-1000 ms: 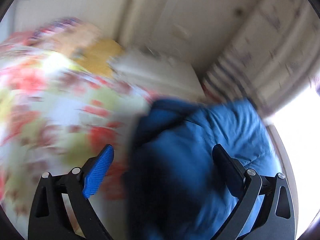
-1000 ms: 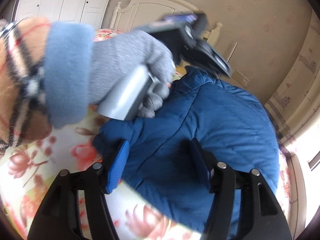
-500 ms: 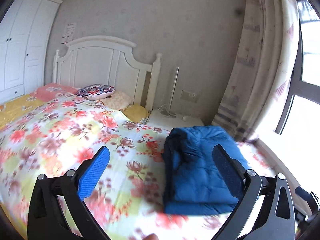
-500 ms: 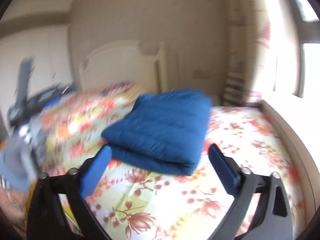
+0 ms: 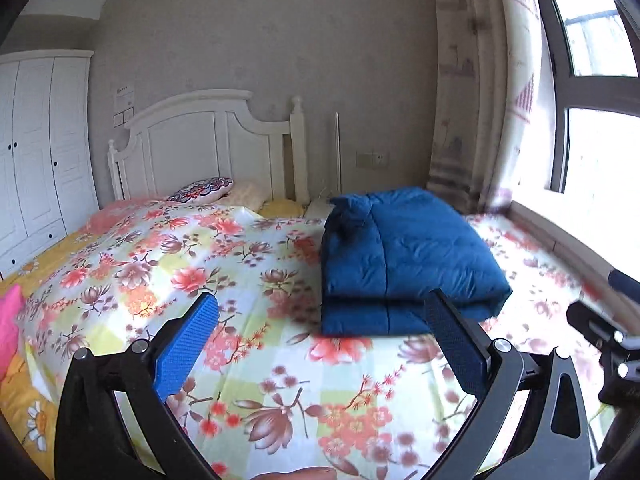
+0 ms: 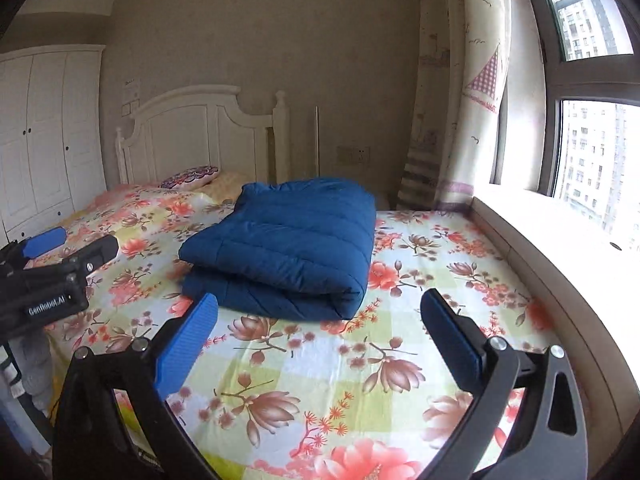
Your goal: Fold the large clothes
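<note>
A blue quilted jacket (image 5: 404, 256) lies folded into a thick rectangle on the floral bedspread (image 5: 160, 264), toward the window side. The same folded jacket (image 6: 288, 244) sits mid-bed in the right wrist view. My left gripper (image 5: 324, 316) is open and empty, pulled back from the jacket's near edge. My right gripper (image 6: 320, 316) also stands wide open with nothing between its blue pads, a little short of the jacket's front fold. The left gripper's black body (image 6: 52, 280) shows at the left edge of the right wrist view.
A white headboard (image 5: 208, 144) and patterned pillows (image 5: 204, 190) are at the far end of the bed. White wardrobes (image 5: 36, 152) stand on the left. A curtain (image 6: 452, 120), a window (image 6: 596, 152) and its sill (image 6: 552, 236) run along the right.
Both grippers have drawn back and up from the jacket, which now lies folded and untouched. The right gripper opened wide. The gloved hand no longer crosses the right wrist view.
</note>
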Tool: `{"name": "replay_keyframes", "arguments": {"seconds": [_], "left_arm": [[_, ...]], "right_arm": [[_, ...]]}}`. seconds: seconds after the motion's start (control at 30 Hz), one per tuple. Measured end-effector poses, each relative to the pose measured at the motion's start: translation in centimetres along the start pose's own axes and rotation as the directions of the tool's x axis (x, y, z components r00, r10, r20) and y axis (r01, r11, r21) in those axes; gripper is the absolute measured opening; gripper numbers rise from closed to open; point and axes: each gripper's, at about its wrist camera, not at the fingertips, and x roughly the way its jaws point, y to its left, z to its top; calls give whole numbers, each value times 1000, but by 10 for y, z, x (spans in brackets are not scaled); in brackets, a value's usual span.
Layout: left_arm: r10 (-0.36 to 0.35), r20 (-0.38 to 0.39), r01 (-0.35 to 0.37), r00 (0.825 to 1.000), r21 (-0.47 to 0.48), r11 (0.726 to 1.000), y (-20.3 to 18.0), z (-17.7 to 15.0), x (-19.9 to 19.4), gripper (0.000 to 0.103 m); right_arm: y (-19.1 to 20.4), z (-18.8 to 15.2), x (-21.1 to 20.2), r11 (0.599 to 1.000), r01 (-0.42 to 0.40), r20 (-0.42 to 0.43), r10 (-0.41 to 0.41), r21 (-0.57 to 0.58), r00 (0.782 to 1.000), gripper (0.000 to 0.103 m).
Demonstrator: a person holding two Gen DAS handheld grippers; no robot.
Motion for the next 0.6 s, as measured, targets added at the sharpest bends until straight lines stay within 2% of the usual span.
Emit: {"name": "replay_keyframes", "arguments": {"seconds": [0.6], "left_arm": [[6,-39,-6,999,-8,1000,4,-11,14,99]], "right_arm": [[7,-4,0,1000,-11,-25,11,-12,1000,101]]}}
